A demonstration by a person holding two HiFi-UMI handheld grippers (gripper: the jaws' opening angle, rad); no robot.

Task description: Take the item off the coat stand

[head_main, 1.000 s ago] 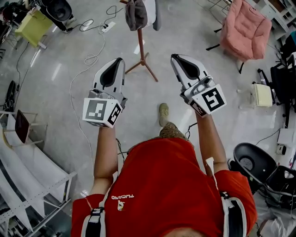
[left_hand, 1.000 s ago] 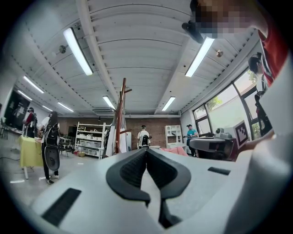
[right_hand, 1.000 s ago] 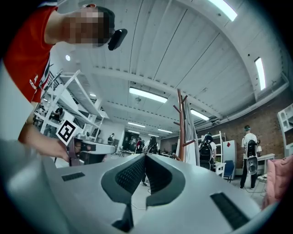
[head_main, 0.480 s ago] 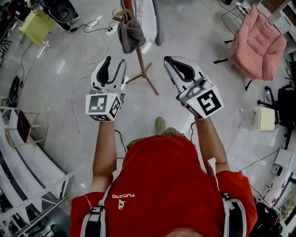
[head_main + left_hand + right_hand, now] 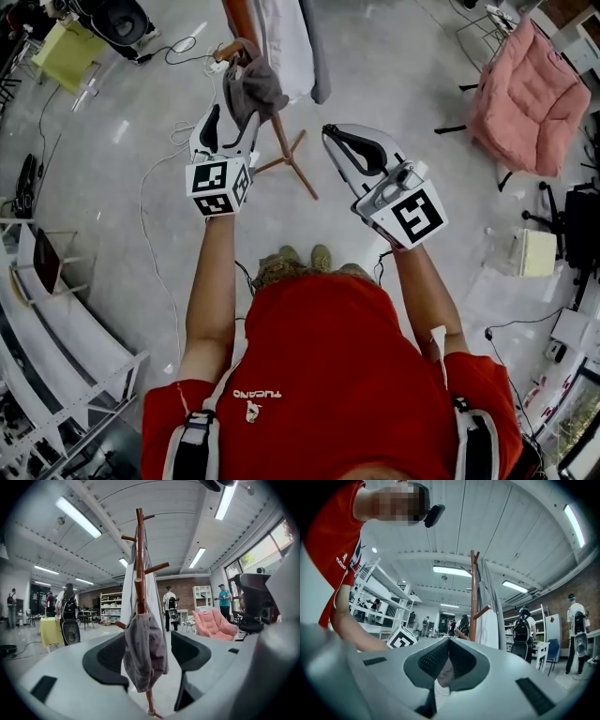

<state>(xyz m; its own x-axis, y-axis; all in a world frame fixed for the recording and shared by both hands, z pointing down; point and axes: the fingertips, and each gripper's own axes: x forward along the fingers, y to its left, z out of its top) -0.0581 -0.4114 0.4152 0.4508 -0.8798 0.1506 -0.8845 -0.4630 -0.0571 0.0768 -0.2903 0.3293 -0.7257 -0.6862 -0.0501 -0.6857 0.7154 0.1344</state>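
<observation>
Left claw was opening, jaws wide apart, with the gray cap hanging in the gap between them; I saw neither pad pressing on it. The cap was on the coat stand, hooked over a low peg and drooping down beside the wooden pole. A white coat hung on the same stand, just behind the cap. From the head view I had the left claw raised right up to the cap's lower edge, and the right claw held lower and to the right, well apart from the stand. Right claw jaws were together at the tips with nothing between them. The stand's feet rested on the floor; a pink chair sat well off to the right.
</observation>
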